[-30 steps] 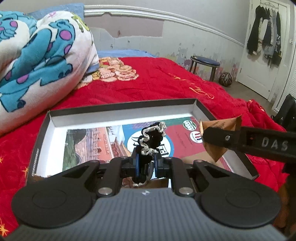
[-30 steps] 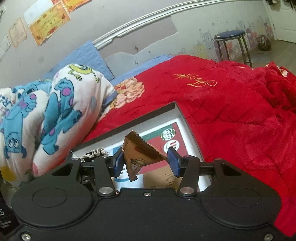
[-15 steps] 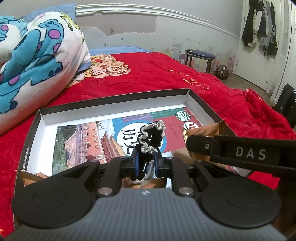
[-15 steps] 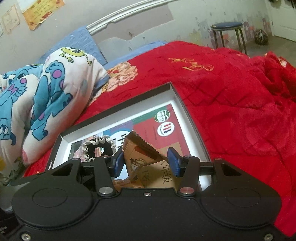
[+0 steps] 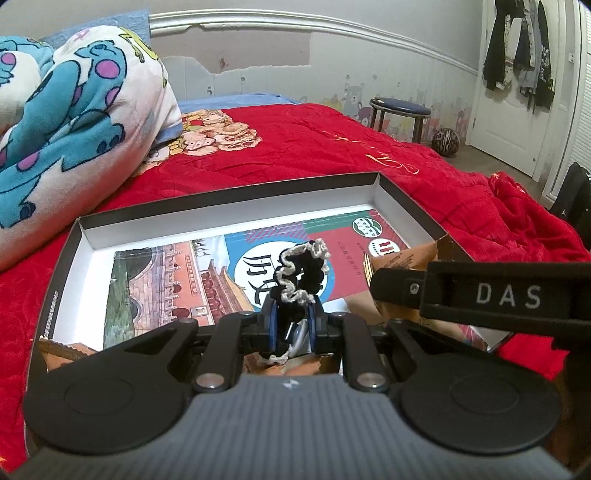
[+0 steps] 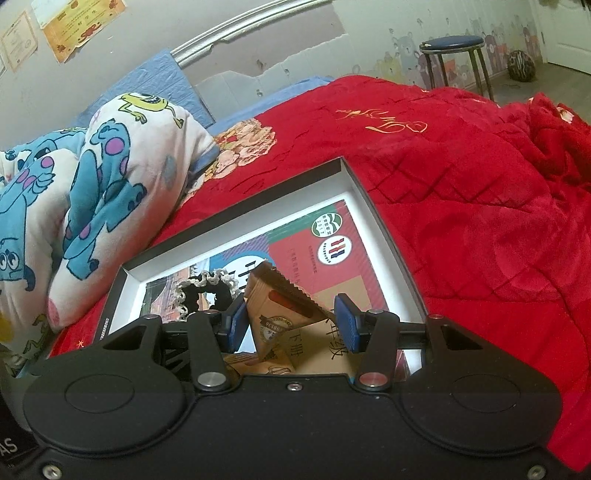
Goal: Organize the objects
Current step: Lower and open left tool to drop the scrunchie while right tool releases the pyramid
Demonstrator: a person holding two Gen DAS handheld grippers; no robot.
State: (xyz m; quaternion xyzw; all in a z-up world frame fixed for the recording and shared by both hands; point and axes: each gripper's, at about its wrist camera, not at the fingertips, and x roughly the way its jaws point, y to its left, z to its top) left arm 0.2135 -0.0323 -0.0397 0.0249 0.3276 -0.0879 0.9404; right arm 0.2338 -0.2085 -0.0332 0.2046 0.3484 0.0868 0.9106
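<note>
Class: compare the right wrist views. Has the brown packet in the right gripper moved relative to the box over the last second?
Yes. The brown packet, held by the right gripper, came down over the box; it now overlaps the book inside.

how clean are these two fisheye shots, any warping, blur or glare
Left wrist view: strong fisheye bend in the wall molding, dark corners, sharp print on the book, no glare. Right wrist view: tilted and equally bowed, the stool leans, the brown packet stays crisp, even indoor light, soft shadows.
</note>
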